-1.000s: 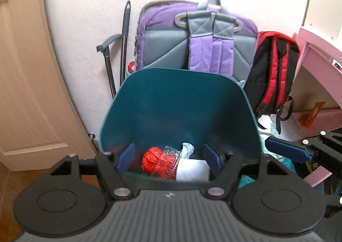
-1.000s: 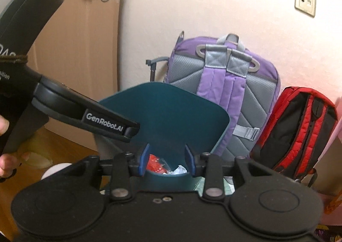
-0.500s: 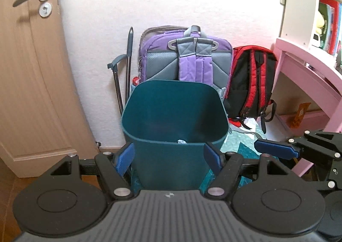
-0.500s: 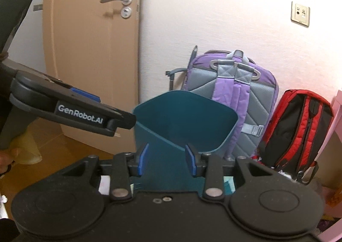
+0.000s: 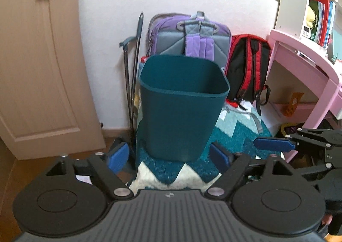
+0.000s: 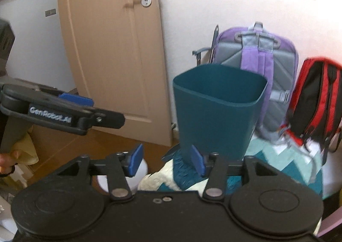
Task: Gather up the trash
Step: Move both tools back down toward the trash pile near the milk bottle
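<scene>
A dark teal trash bin (image 5: 179, 109) stands upright on a teal and white zigzag rug (image 5: 237, 122), in front of the wall. It also shows in the right wrist view (image 6: 215, 109). Its contents are hidden from this low angle. My left gripper (image 5: 168, 156) is open and empty, low in front of the bin's base. My right gripper (image 6: 165, 159) is open and empty, just left of the bin's base. The right gripper's blue fingers (image 5: 273, 144) show at the right of the left wrist view. The left gripper also shows at the left of the right wrist view (image 6: 62, 109).
A purple and grey backpack (image 5: 190, 34) and a red and black backpack (image 5: 248, 64) lean on the wall behind the bin. A wooden door (image 5: 38, 60) is at the left. A pink desk (image 5: 303, 62) stands at the right. A thin grey pole (image 5: 134, 75) leans beside the bin.
Both grippers have pulled back and dropped from above the bin's mouth to floor level in front of it. The red and white trash inside is no longer visible. The right gripper has opened wider.
</scene>
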